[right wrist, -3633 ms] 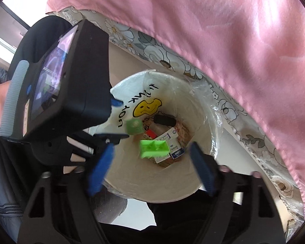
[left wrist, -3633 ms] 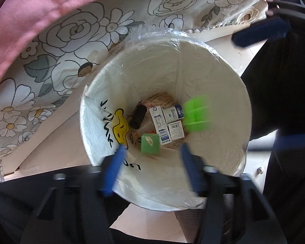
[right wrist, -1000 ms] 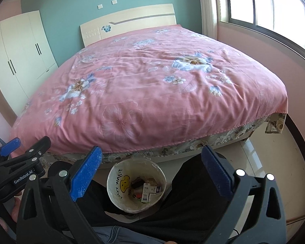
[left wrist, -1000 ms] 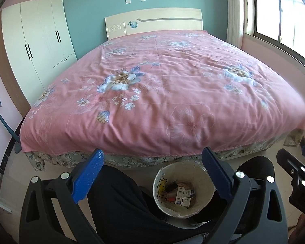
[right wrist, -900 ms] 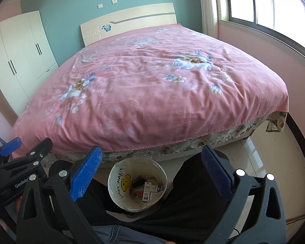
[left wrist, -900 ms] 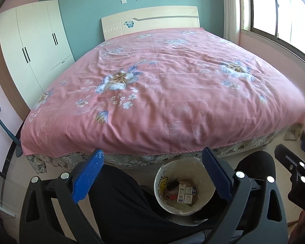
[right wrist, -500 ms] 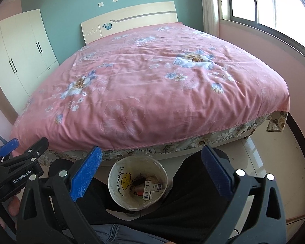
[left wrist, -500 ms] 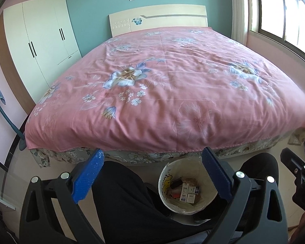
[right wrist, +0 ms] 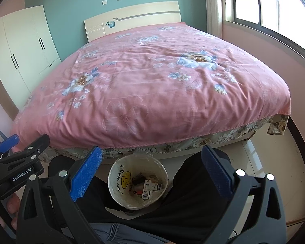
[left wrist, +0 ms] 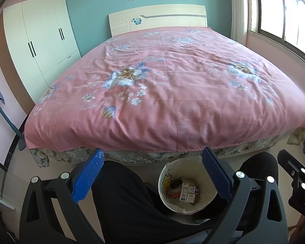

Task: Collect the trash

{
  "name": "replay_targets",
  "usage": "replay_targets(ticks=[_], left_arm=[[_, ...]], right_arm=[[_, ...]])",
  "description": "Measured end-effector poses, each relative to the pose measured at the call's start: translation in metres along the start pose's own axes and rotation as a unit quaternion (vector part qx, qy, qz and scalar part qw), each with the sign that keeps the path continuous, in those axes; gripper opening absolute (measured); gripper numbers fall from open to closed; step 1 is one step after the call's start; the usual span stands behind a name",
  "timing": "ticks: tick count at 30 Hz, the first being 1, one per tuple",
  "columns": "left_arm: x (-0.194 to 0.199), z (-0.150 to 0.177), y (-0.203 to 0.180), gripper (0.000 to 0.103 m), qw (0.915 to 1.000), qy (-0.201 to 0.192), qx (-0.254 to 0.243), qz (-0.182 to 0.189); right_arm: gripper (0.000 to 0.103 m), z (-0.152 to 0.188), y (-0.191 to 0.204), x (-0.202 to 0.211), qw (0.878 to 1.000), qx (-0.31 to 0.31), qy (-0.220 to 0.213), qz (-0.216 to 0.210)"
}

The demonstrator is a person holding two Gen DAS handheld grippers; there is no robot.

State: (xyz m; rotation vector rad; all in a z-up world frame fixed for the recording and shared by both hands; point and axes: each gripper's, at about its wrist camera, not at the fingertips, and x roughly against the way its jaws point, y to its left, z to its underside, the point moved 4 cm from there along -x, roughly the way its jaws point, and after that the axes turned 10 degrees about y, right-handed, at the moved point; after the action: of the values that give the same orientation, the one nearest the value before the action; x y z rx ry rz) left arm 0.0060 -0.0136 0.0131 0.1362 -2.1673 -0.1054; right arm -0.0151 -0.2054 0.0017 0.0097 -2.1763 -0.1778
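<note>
A white waste bin (left wrist: 168, 198) with a yellow smiley face and a clear liner stands on the floor at the foot of the bed, between a person's dark-trousered legs. Small boxes and wrappers (left wrist: 186, 189) lie at its bottom. My left gripper (left wrist: 152, 171) is held high above the bin, open and empty. My right gripper (right wrist: 151, 169) is likewise open and empty above the bin (right wrist: 117, 185), whose trash (right wrist: 149, 186) shows inside. Each gripper appears at the edge of the other's view: the right gripper (left wrist: 294, 170) and the left gripper (right wrist: 20, 148).
A large bed with a pink floral cover (left wrist: 162, 85) fills the middle of both views, with a cream headboard (left wrist: 158, 18) behind. A white wardrobe (left wrist: 40, 40) stands at left. A window (right wrist: 274, 10) is at right. Pale floor (right wrist: 274, 172) lies right of the bin.
Both grippers rose from close over the bin's mouth, where green pieces were falling in, to high above it. In the last second the views shifted only slightly.
</note>
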Motion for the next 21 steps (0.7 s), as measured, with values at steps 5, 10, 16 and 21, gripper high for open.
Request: replay_targets(ticks=[5, 10, 16, 21], left_arm=[[-0.0025, 0.0011, 0.0027, 0.098, 1.0, 0.007, 0.005, 0.005], [-0.0007, 0.002, 0.0, 0.098, 1.0, -0.002, 0.001, 0.004], [-0.0023, 0.002, 0.0008, 0.098, 0.9999, 0.003, 0.009, 0.007], [-0.0025, 0.0032, -0.0004, 0.098, 1.0, 0.004, 0.007, 0.005]], right_arm=[[0.096, 0.0006, 0.001, -0.0032, 1.0, 0.004, 0.004, -0.004], [0.096, 0.0011, 0.0014, -0.0041, 1.0, 0.004, 0.005, -0.005], [0.096, 0.0017, 0.0018, -0.0048, 1.0, 0.004, 0.004, -0.004], [0.096, 0.0023, 0.0028, -0.006, 1.0, 0.005, 0.006, -0.005]])
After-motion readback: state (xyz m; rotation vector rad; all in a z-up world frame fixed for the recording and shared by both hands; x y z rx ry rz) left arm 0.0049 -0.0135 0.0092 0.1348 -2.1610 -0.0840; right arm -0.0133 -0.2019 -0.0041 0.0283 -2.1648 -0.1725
